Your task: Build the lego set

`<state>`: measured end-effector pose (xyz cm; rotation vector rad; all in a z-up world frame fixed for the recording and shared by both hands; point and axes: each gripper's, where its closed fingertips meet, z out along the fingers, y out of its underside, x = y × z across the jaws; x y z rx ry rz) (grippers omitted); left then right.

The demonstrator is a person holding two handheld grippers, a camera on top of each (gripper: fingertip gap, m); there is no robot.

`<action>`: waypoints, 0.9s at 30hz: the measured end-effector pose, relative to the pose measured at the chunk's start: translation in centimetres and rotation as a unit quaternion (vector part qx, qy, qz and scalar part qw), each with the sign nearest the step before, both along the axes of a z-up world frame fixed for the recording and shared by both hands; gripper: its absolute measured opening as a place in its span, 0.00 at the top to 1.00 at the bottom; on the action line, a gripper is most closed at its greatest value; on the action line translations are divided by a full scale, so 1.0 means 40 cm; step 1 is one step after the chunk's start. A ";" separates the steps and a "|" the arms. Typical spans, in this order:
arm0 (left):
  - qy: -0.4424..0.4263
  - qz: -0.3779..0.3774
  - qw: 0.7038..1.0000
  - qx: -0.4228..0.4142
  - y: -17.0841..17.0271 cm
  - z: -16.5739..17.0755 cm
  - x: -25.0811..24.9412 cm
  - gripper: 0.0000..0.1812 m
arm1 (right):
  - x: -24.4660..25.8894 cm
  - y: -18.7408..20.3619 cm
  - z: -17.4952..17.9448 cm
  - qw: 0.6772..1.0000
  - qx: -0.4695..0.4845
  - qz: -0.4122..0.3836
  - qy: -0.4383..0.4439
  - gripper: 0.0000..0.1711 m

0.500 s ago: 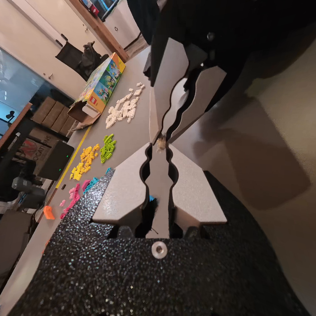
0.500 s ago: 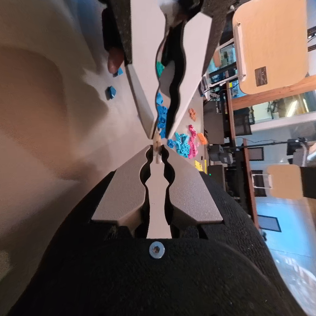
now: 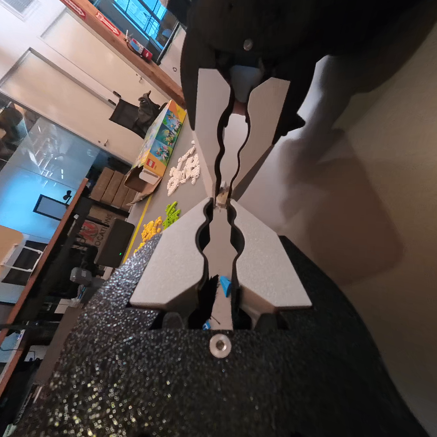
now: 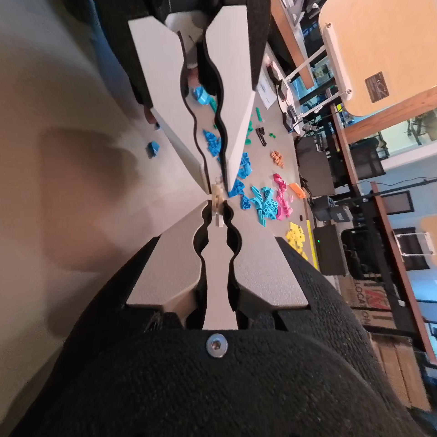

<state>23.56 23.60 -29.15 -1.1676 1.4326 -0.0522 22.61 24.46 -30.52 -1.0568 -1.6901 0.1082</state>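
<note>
Above the table, tip to tip, the left gripper and right gripper were both clamped on one small tan lego piece, probably to press parts together.

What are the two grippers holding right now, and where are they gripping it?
A small pale brick assembly, pinched tip to tip: the right gripper holds one end, the left gripper the opposite end.
</note>
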 end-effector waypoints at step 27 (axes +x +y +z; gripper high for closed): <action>-0.102 0.020 0.973 -0.205 0.015 0.000 -0.008 0.97 | -0.007 0.021 0.019 0.975 0.221 -0.001 -0.027 0.96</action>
